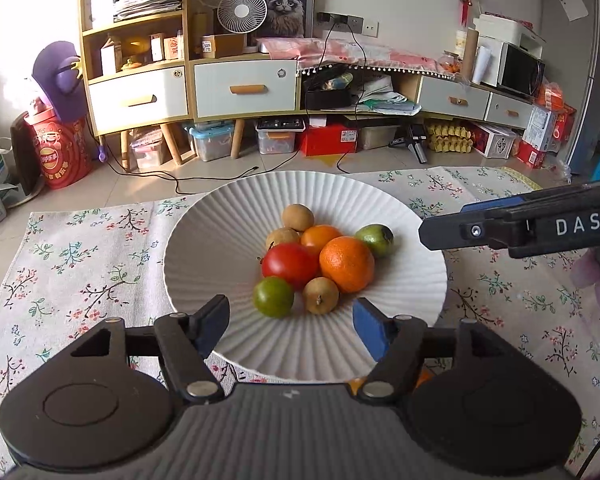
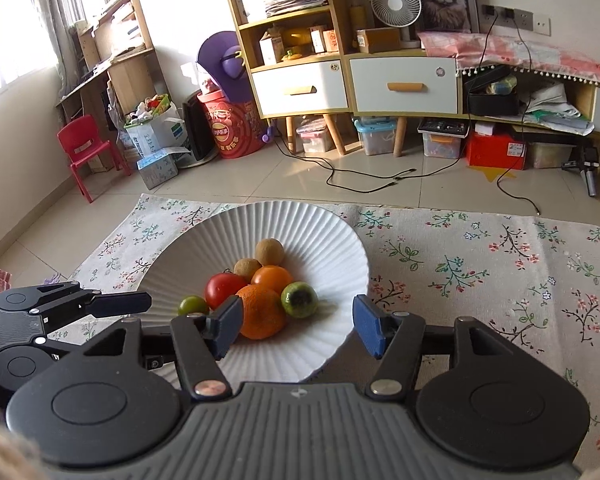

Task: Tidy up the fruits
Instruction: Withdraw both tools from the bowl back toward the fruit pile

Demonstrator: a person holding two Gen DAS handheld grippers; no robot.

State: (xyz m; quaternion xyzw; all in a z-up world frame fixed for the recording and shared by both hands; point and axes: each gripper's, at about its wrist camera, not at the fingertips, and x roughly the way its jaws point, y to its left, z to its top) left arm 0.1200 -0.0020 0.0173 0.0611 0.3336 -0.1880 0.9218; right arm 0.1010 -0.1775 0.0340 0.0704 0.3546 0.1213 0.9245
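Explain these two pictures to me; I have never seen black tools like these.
No robot here: a person holds a hand-held gripper in each hand, and each carries a camera looking forward along its two fingers. One picture looks out from the left hand-held gripper, the other from the right hand-held gripper; each also catches the other tool at its edge. Both stand open and hold nothing. Below them a flowered tablecloth carries a white ribbed plate. On the plate lie a tomato, two oranges, the big orange in front, two green fruits and three small brown ones. Nothing lies on the cloth itself.
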